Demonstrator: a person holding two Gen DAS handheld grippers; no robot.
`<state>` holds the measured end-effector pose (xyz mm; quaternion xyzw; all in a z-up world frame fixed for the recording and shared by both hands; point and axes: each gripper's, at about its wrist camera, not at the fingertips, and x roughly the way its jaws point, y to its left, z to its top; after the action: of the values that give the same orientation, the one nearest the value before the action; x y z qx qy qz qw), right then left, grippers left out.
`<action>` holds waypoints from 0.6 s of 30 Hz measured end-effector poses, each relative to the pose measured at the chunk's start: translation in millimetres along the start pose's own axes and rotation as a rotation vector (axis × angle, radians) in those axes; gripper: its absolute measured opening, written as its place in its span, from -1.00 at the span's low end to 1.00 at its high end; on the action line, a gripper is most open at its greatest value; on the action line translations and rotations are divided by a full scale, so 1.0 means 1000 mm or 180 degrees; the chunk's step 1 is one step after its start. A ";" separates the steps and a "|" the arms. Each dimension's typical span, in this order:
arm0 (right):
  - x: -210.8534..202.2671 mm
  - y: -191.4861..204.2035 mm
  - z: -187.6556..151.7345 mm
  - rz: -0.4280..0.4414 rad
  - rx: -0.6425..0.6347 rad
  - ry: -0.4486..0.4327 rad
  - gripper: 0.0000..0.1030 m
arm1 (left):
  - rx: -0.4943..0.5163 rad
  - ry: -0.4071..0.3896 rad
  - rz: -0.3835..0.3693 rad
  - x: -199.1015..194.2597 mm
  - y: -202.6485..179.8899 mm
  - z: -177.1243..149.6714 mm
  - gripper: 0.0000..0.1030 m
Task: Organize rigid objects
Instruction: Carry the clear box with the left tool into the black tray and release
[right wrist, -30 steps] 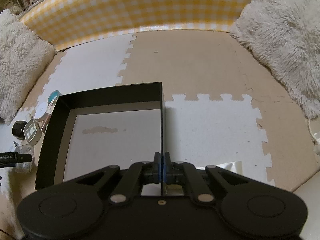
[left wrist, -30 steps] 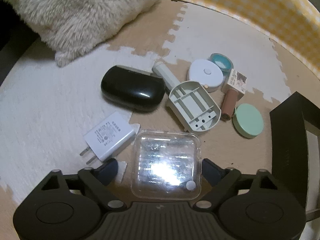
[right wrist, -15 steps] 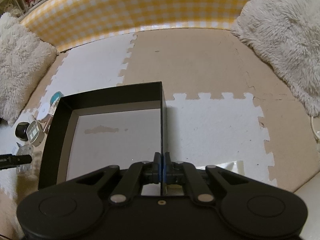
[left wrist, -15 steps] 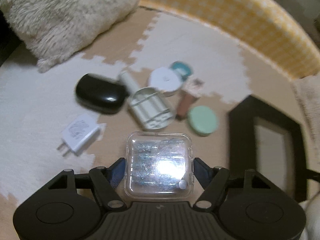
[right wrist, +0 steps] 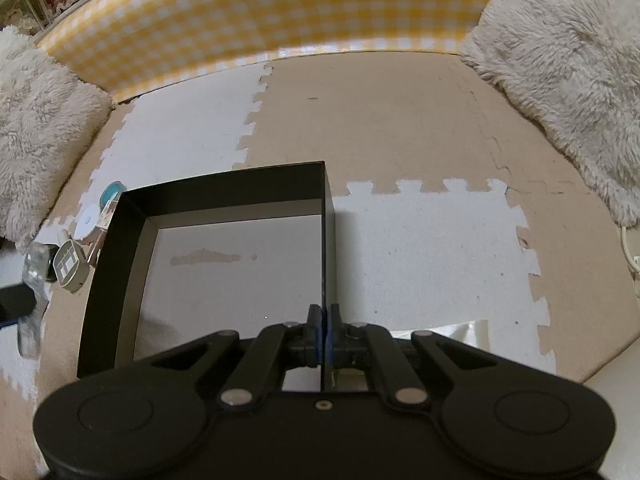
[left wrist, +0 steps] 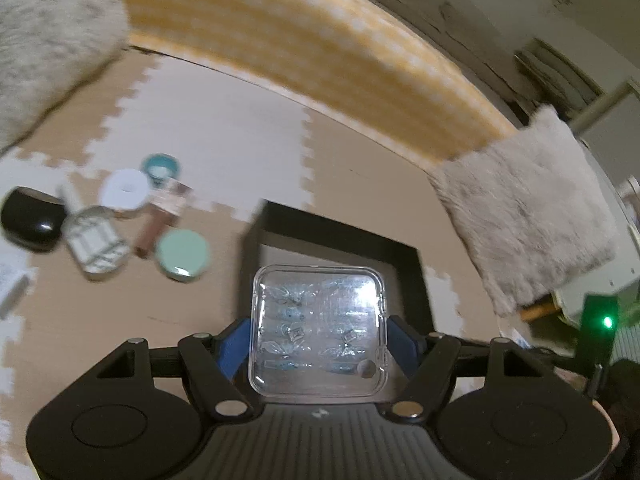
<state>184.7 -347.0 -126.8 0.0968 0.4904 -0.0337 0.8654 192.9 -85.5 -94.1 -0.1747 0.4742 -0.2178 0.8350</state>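
My left gripper (left wrist: 319, 340) is shut on a clear square plastic case (left wrist: 319, 326), held off the floor in front of the black open box (left wrist: 340, 240). My right gripper (right wrist: 323, 324) is shut on the right wall of that black box (right wrist: 326, 216), whose grey floor is bare. In the right wrist view the clear case (right wrist: 34, 272) and part of the left gripper show at the far left edge. Left of the box lie a mint round tin (left wrist: 182, 254), a grey soap-dish insert (left wrist: 96, 242), a black oval case (left wrist: 32, 218), a white disc (left wrist: 126, 188) and a brown tube (left wrist: 150, 230).
The floor is beige and white puzzle mat, ringed by a yellow checked bumper (right wrist: 260, 20). Fluffy cushions lie at the left (right wrist: 36, 128) and right (right wrist: 560, 60). A white charger (left wrist: 10, 288) sits at the left edge. A teal cup (left wrist: 160, 166) stands behind the white disc.
My left gripper closed on the clear case, lifted it off the mat and swung it right toward the black box. The right gripper and the box stayed put.
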 end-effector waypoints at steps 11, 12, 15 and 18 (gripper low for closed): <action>0.000 0.002 0.000 -0.0035 -0.0020 0.0002 -0.94 | 0.0176 0.0010 0.0339 0.040 -0.020 -0.017 0.42; 0.000 0.002 0.000 -0.0034 -0.0018 0.0001 -0.94 | 0.0164 0.0029 0.0380 0.041 -0.018 -0.017 0.43; 0.000 0.002 0.000 -0.0026 -0.0015 0.0001 -0.94 | 0.0088 0.0082 0.0340 0.040 -0.013 -0.018 0.44; 0.000 0.001 0.000 -0.0027 -0.0017 0.0001 -0.94 | 0.0114 0.0096 0.0310 0.037 -0.015 -0.019 0.57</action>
<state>184.7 -345.5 -126.7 0.0924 0.4911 -0.0360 0.8654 190.0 -119.7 -122.5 -0.1331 0.4907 -0.1881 0.8403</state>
